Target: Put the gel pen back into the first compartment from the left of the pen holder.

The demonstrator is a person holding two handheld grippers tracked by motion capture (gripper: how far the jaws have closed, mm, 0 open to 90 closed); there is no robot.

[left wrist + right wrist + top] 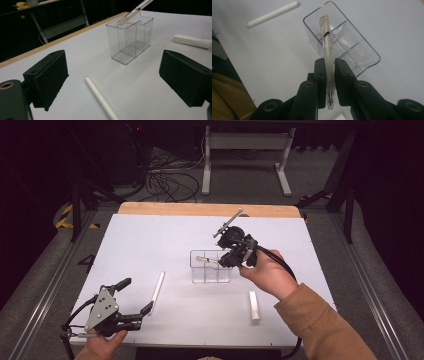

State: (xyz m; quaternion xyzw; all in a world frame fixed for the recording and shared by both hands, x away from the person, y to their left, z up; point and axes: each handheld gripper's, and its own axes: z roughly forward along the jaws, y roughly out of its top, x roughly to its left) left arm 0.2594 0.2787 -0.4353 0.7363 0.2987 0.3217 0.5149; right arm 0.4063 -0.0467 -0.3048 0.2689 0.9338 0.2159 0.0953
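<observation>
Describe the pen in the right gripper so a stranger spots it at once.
On the white table stands a clear divided box. Above its left compartment the right gripper clamps a see-through pen. The two other sticks are opaque white and lie flat.

A white stick [157,291] lies on the table [150,240] at about 8 o'clock from centre. A short white block [255,305], perhaps an eraser, lies at 4 o'clock. Beyond the wooden far edge, cables [167,182] and a white frame [246,157] sit on the floor.
</observation>
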